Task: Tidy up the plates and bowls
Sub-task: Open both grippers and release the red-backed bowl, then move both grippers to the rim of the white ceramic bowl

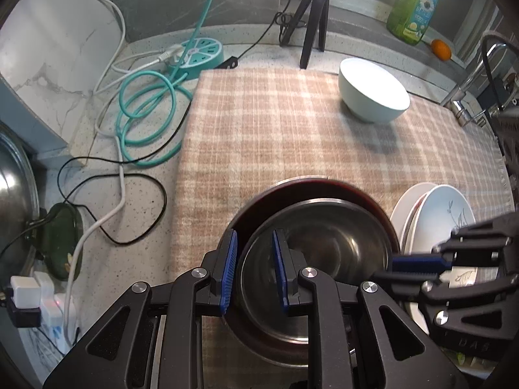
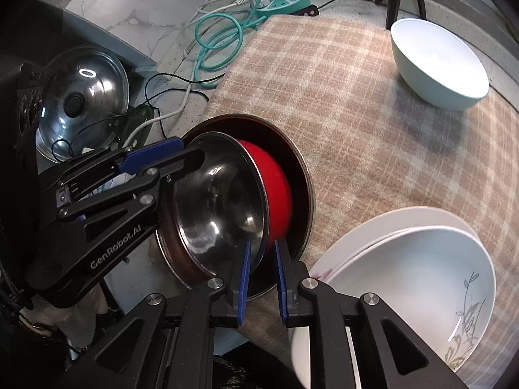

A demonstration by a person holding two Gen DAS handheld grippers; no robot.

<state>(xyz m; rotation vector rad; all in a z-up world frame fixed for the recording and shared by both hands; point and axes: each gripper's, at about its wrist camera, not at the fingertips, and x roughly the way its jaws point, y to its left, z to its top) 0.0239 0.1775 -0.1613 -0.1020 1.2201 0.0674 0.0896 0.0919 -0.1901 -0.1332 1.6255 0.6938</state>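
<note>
A bowl [image 1: 324, 243] [image 2: 272, 181], red outside and steel inside, sits tilted in a dark, wide dish [image 1: 308, 182] [image 2: 303, 175] on the plaid cloth [image 1: 275, 123]. My left gripper [image 1: 254, 272] [image 2: 191, 150] is shut on the bowl's left rim, one finger inside and one outside. At the rim's opposite edge my right gripper [image 2: 262, 278] [image 1: 386, 269] grips in the same way. A stack of white plates [image 1: 434, 214] [image 2: 405, 275] with a leaf print lies right of the dish. A pale blue bowl [image 1: 373, 97] [image 2: 438, 64] stands alone at the cloth's far right.
Left of the cloth, teal and white cables [image 1: 146, 107] and a round power strip [image 1: 201, 53] lie on the counter. A steel pot lid [image 2: 84, 97] sits at the far left. Behind stand a black tripod [image 1: 314, 16], a green soap bottle [image 1: 412, 6], an orange [image 1: 440, 48] and a faucet [image 1: 470, 81].
</note>
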